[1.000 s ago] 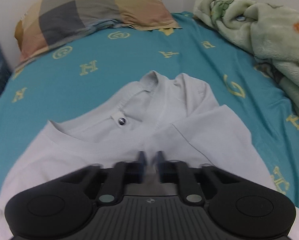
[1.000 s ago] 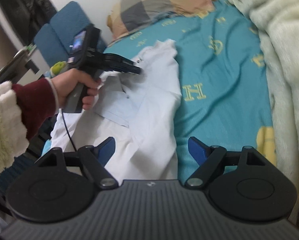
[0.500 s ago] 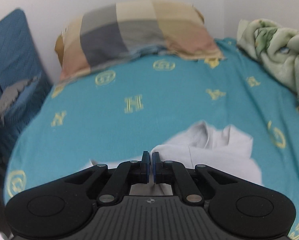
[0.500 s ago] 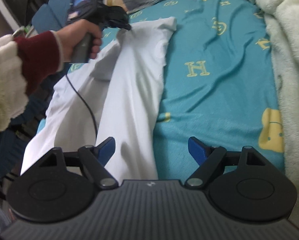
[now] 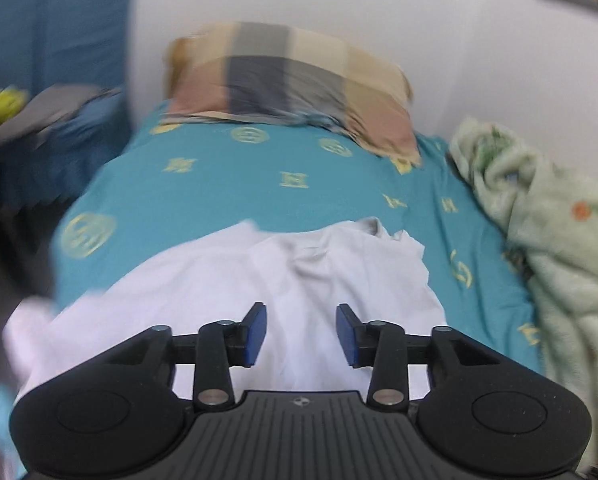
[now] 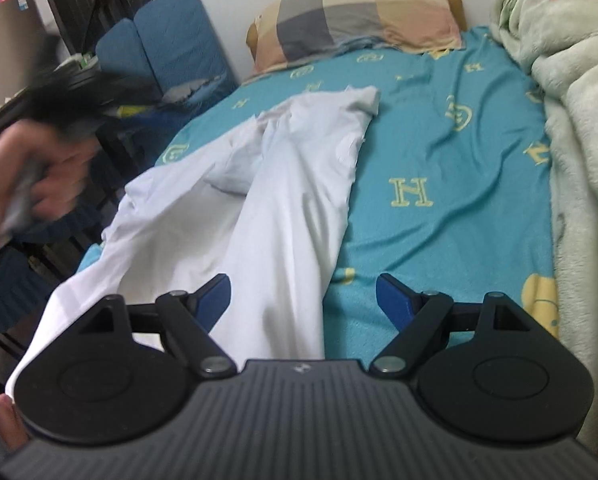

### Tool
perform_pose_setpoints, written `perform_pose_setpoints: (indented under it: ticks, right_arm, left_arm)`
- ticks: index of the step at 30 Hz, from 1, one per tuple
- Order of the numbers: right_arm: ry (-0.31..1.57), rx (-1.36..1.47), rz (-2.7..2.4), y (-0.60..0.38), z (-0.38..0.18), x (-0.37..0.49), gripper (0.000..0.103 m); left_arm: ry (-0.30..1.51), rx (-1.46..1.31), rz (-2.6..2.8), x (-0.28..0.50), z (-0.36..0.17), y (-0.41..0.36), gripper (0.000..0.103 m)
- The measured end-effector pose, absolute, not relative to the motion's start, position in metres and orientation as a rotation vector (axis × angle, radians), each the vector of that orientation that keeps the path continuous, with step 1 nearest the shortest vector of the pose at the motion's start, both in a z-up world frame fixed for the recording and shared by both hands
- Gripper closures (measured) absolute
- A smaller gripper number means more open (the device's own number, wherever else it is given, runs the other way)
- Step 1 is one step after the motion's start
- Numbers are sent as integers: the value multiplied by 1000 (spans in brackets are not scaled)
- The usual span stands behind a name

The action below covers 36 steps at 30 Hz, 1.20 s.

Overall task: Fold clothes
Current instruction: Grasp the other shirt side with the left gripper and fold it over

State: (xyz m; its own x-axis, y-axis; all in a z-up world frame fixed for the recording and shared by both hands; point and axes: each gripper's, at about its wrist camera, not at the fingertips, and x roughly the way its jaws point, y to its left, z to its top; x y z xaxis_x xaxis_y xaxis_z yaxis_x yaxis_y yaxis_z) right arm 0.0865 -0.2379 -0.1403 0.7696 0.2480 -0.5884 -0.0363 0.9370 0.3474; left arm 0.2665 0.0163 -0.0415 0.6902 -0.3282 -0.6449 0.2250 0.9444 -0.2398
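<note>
Both our left gripper (image 5: pixel 301 333) and right gripper (image 6: pixel 303 301) gape empty; we pinch the limp shirt (image 6: pixel 283 216) at its hem, far from the pillow (image 6: pixel 363 16).

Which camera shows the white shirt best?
The right wrist view: the white cotton shirt lies sharp along the teal bedsheet. The left wrist view shows it blurred, partly behind the gripper.

White shirt (image 6: pixel 283 208) rumpled lengthwise on teal bedsheet (image 6: pixel 439 152), right gripper (image 6: pixel 303 300) wide open above its hem
</note>
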Motion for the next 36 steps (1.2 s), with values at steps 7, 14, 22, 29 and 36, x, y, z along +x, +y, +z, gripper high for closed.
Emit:
perform_pose_setpoints:
  ticks: [7,14,22,29,36]
  right_arm:
    - [740,498,80,-252,-137,65,21]
    - [766,437,74,-233,-135,55,21]
    - [803,417,58,-232,-146,67,21]
    - [839,406,65,-231,-159,86,21]
    - [835,415,69,-232,-158,88,21]
  left_arm:
    - [758,-696,-133,198,-50,153,39]
    - [887,-1110,33,199,-122,217,38]
    - [864,-1165,28,231,-161,229,42]
    - [831,-1210,27,250,-185,249,58]
    - [806,-1036,27,263,-174,240,99]
